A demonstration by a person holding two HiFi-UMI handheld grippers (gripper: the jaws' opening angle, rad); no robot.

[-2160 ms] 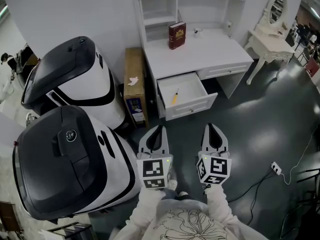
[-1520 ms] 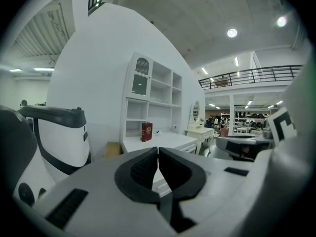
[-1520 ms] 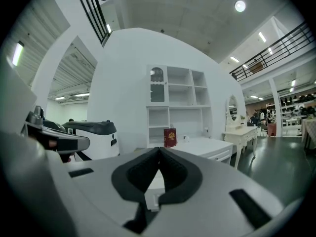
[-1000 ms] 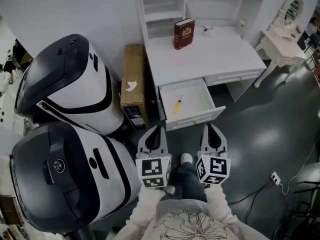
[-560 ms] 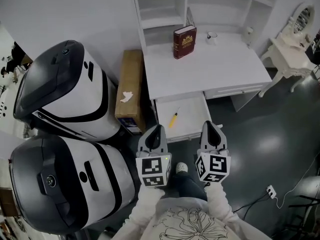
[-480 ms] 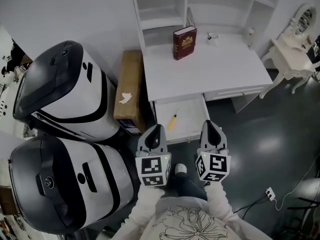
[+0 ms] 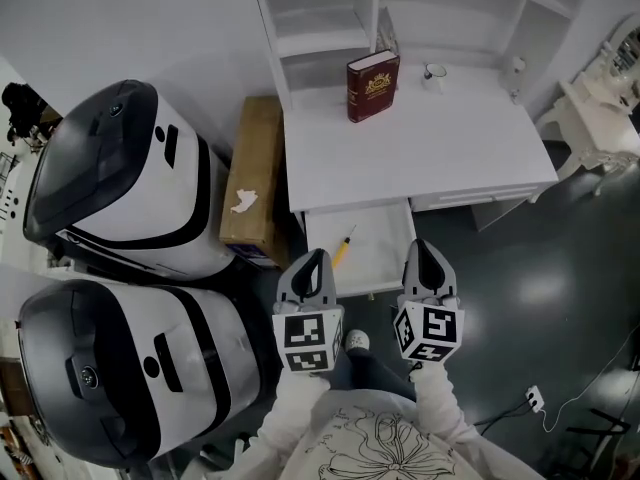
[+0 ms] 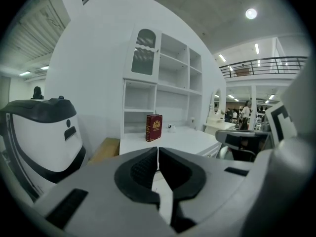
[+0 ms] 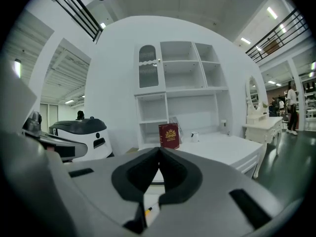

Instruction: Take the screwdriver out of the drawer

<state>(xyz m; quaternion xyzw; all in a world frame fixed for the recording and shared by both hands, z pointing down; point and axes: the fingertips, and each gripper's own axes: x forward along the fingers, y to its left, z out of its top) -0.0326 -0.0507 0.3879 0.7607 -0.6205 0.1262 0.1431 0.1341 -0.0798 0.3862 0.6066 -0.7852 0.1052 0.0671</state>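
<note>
Hovering side by side, the left gripper (image 7: 316, 259) and right gripper (image 7: 424, 249) both have jaws pressed together on nothing (tips over the front edge) above the white desk's (image 7: 430, 138) open drawer (image 7: 378, 243), where the yellow screwdriver (image 7: 343, 249) lies slantwise just beside the left gripper's tip
</note>
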